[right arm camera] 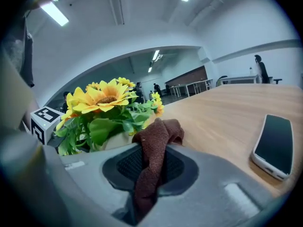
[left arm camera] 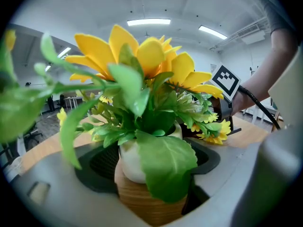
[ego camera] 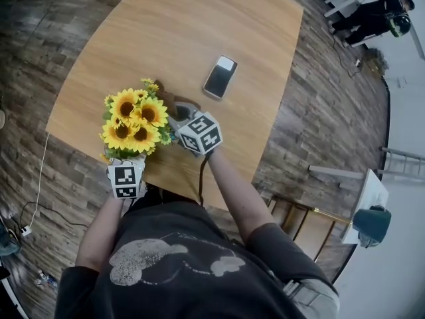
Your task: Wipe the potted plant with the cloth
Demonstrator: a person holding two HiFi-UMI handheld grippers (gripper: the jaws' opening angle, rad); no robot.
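The potted plant [ego camera: 133, 121] is a bunch of yellow sunflowers with green leaves in a white pot [left arm camera: 130, 162] on a wooden base. It stands near the front edge of the wooden table [ego camera: 199, 25]. My left gripper [ego camera: 131, 158] is closed round the pot from the near side, one jaw on each flank. My right gripper [ego camera: 179, 117] sits just right of the flowers and is shut on a brown cloth [right arm camera: 154, 152]. The cloth's bunched end [ego camera: 167, 100] rests against the leaves on the plant's right side. Foliage hides most of the pot in the head view.
A dark phone [ego camera: 220, 76] lies on the table beyond and to the right of the plant, and shows too in the right gripper view as the phone [right arm camera: 274, 145]. A person stands far off at the room's back right [ego camera: 382, 15]. A white cable runs along the floor at left [ego camera: 40, 178].
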